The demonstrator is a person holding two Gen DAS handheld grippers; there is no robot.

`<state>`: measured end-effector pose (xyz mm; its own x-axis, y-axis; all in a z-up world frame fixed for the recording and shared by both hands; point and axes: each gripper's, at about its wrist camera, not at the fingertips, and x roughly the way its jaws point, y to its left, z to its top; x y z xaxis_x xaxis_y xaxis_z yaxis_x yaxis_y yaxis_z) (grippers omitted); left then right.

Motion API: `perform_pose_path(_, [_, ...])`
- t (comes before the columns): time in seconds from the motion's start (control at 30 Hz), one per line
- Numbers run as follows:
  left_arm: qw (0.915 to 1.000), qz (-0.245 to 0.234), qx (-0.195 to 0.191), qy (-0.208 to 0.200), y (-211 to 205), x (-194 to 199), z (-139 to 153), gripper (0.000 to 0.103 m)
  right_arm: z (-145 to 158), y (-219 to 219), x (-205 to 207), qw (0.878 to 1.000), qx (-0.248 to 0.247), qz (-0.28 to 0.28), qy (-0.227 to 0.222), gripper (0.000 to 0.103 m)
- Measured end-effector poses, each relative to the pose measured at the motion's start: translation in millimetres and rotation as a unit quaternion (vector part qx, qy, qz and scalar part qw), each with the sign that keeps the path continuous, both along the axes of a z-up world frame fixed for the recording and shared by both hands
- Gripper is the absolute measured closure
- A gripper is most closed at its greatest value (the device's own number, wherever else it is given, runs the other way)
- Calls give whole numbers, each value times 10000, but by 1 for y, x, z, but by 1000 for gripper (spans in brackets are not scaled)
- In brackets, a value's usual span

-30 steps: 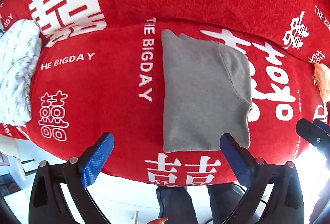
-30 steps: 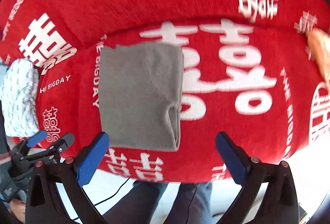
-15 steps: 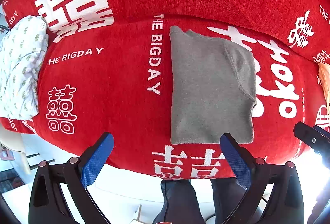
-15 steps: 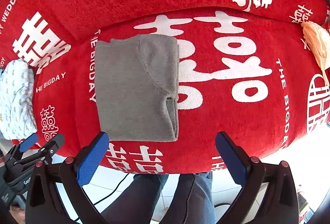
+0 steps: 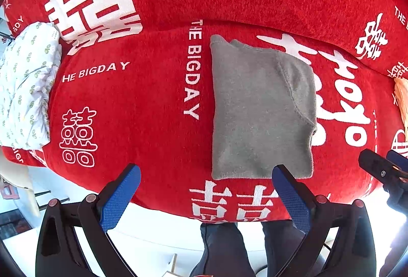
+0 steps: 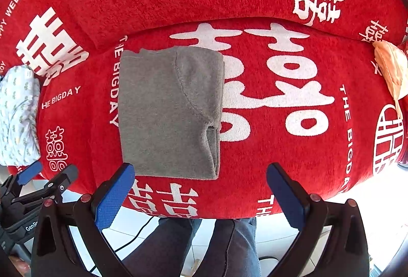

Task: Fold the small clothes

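A grey garment (image 5: 260, 111) lies folded into a neat rectangle on a red cover (image 5: 142, 103) printed with white characters and the words "THE BIGDAY". It sits flat near the front edge of the seat, its left side running just beside the vertical line of lettering and its right side lying over a large white character. A curved seam runs down the upper layer near the right side, and in the right wrist view the stacked layers of the fold show along that right edge (image 6: 214, 147). The left gripper (image 5: 206, 190) hangs in front of the seat edge with its blue-padded fingers spread wide and nothing between them; its right finger overlaps the garment's near right corner in the view, though whether it touches the cloth cannot be told. The right gripper (image 6: 200, 190) is likewise spread wide and empty, its left finger in front of the garment's near left corner. A white cloth with small green print (image 5: 25, 88) is bunched at the left end of the seat, well apart from the grey garment, and an orange cloth (image 6: 391, 67) lies at the far right. Below the seat edge, the person's legs in dark trousers (image 6: 204, 246) stand on a pale tiled floor (image 6: 275, 238).
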<state>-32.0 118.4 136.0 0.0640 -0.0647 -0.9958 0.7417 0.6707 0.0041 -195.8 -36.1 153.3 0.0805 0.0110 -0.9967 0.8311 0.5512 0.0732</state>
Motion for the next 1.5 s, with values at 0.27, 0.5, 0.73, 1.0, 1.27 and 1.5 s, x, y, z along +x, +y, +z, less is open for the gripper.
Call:
perform_pose_path(0.27, [10000, 24, 18, 14, -1, 1, 0, 0, 0, 0, 1, 10000, 4, -2, 9, 0])
perform_pose_path(0.5, [10000, 19, 21, 7, -1, 1, 0, 0, -2, 0, 1, 10000, -5, 28, 35, 0])
perform_pose_path(0.73, [10000, 8, 24, 7, -1, 1, -1, 0, -1, -1, 2, 10000, -9, 48, 45, 0])
perform_pose_path(1.0, [10000, -12, 23, 1, -1, 2, 0, 0, -1, -1, 2, 10000, -11, 40, 49, 0])
perform_pose_path(1.27, [10000, -15, 22, -5, -1, 2, 1, 0, -1, -4, 2, 10000, -5, 70, 49, 0])
perform_pose_path(1.5, [10000, -10, 23, 1, -1, 2, 0, 0, -1, -3, 3, 10000, -8, 84, 52, 0])
